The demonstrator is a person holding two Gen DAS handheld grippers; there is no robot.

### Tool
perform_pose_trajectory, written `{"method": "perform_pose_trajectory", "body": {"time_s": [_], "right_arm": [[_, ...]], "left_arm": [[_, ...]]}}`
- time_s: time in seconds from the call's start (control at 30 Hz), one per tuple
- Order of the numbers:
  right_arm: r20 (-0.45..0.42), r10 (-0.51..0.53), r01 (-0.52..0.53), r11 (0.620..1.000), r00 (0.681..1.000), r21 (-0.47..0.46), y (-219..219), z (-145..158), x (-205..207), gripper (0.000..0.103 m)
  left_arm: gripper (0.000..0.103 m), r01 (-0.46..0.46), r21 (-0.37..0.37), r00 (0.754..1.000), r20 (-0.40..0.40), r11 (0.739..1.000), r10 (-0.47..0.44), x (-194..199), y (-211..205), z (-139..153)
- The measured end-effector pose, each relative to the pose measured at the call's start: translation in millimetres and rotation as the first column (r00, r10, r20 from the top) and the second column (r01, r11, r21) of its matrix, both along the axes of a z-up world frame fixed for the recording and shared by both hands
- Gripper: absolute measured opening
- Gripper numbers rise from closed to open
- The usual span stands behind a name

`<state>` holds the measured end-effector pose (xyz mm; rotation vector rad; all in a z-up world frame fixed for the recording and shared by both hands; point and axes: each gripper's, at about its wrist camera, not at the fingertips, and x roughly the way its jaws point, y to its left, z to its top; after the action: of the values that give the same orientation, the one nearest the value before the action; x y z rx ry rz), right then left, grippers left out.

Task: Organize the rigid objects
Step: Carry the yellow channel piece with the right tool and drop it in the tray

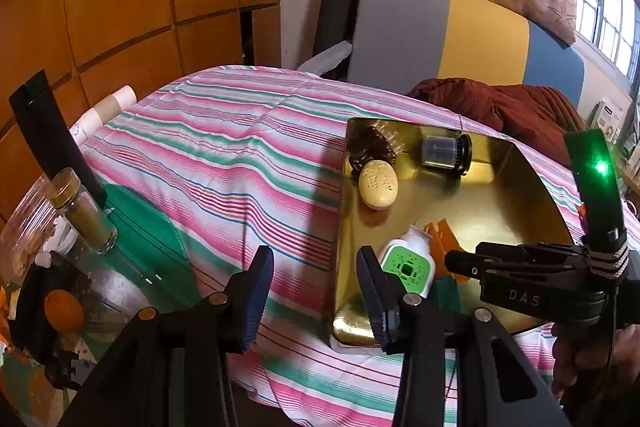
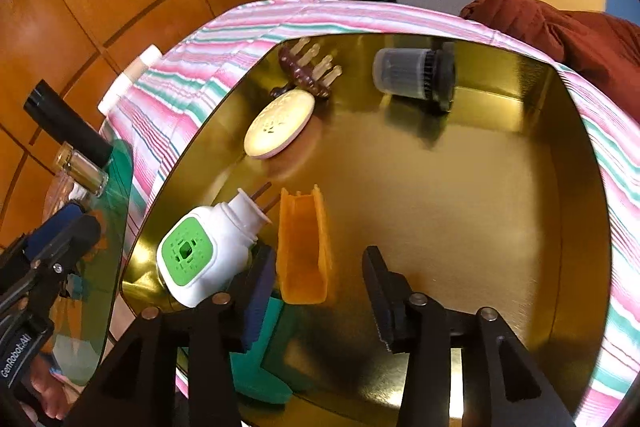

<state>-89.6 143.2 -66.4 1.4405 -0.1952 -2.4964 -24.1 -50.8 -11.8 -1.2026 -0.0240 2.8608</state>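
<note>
A gold tray (image 1: pixel 500 195) (image 2: pixel 460 207) lies on the striped cloth. In it are a yellow oval soap (image 1: pixel 378 189) (image 2: pixel 280 125), a brown hair claw (image 1: pixel 372 147) (image 2: pixel 306 75), a grey cylinder with a black cap (image 1: pixel 444 151) (image 2: pixel 412 77), a white plug-in with a green face (image 1: pixel 406 263) (image 2: pixel 200 251), an orange channel-shaped piece (image 2: pixel 304 247) and a teal piece (image 2: pixel 260 367). My right gripper (image 2: pixel 316 291) hangs open over the tray's near left; the orange piece lies just beyond its tips, untouched. My left gripper (image 1: pixel 314 291) is open over the cloth, left of the tray, holding nothing.
A glass spice jar with a gold lid (image 1: pixel 84 215) stands on a green glass top (image 1: pixel 152 227) at the left, near an orange fruit (image 1: pixel 64 307) and clutter. A rust-red garment (image 1: pixel 500 107) lies behind the tray. Wooden panels line the back wall.
</note>
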Motion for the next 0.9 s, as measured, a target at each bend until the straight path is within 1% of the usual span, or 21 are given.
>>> {"method": "perform_pose_trajectory", "body": {"time_s": [0.07,0.13,0.23,0.3,0.33,0.47,0.57,0.63,0.77,0.9], "right_arm": [[-0.021,-0.014,0.014,1.0,1.0,0.002,3.1,3.8,2.2,0.051],[-0.043,-0.031,0.031,1.0,0.999,-0.003,6.1,8.2,3.9,0.054],[-0.074,-0.055,0.054,0.998,0.996,-0.016,18.1,18.4,8.9,0.055],[-0.102,-0.076,0.075,0.997,0.992,-0.019,27.6,25.8,12.9,0.059],[-0.112,-0.085,0.083,0.996,0.99,-0.022,32.5,29.6,14.9,0.063],[-0.16,-0.125,0.122,0.992,0.979,-0.027,56.0,46.0,24.6,0.065],[-0.187,-0.161,0.159,0.987,0.969,-0.026,78.8,58.6,30.8,0.07],[-0.202,-0.191,0.192,0.981,0.961,-0.016,95.8,64.9,34.2,0.072],[-0.203,-0.256,0.262,0.965,0.945,0.005,131.9,69.2,39.7,0.073],[-0.201,-0.324,0.339,0.94,0.924,0.042,176.0,69.5,47.4,0.078]], "left_arm": [[0.043,0.013,-0.007,1.0,-0.004,1.0,-0.013,0.6,4.2,1.4],[0.043,0.025,-0.012,1.0,-0.006,1.0,-0.025,0.6,8.2,2.0],[0.043,0.041,-0.017,0.999,-0.008,0.999,-0.041,1.0,15.4,3.7],[0.043,0.054,-0.022,0.998,-0.011,0.998,-0.055,1.2,20.3,5.0],[0.043,0.061,-0.026,0.998,-0.013,0.998,-0.062,1.3,23.6,5.9],[0.043,0.09,-0.035,0.996,-0.023,0.995,-0.091,2.1,36.1,10.3],[0.043,0.11,-0.043,0.993,-0.032,0.993,-0.112,1.1,45.7,14.3],[0.043,0.124,-0.047,0.992,-0.033,0.991,-0.125,0.1,51.9,16.1],[0.043,0.148,-0.049,0.988,-0.036,0.988,-0.15,-0.6,63.1,19.5],[0.043,0.188,-0.065,0.981,-0.037,0.98,-0.191,0.6,78.0,20.6]]}}
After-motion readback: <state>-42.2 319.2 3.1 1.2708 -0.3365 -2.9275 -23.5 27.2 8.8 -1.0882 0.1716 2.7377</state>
